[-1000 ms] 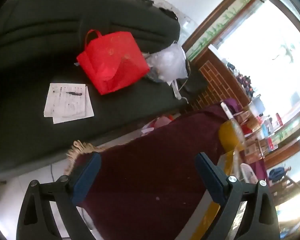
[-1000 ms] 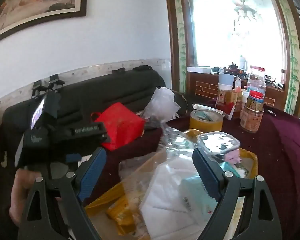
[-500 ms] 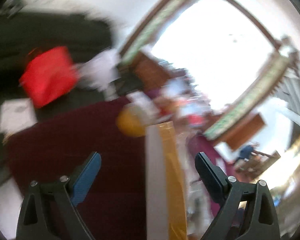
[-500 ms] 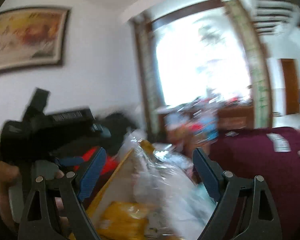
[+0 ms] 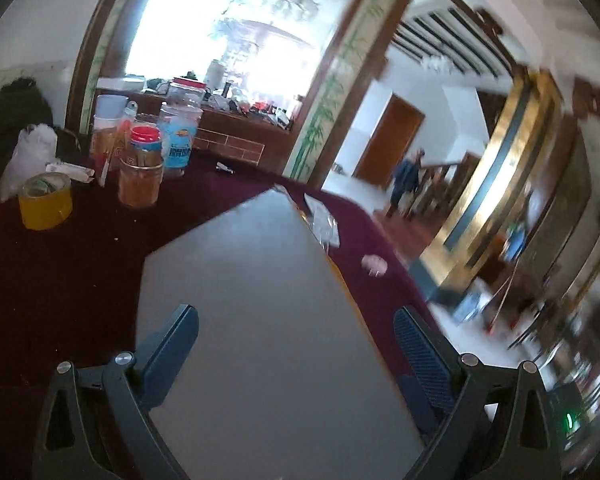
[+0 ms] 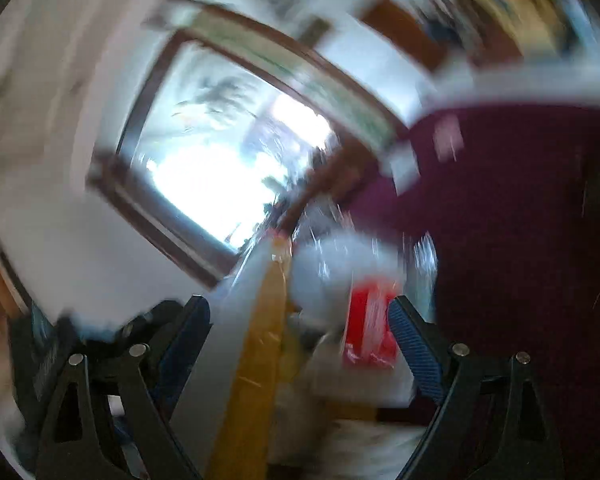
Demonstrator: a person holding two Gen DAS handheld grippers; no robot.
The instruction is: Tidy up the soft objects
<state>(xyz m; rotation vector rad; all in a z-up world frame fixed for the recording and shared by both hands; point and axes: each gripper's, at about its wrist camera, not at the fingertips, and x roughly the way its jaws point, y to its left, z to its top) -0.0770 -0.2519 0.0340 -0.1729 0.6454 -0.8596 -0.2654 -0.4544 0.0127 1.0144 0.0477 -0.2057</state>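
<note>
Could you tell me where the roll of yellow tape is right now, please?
In the left wrist view, the roll of yellow tape stands at far left on the maroon tablecloth, beside the red-lidded jar.

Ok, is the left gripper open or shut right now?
Open. In the left wrist view the left gripper has its blue pads spread wide, either side of the grey box flap, not pinching it.
</note>
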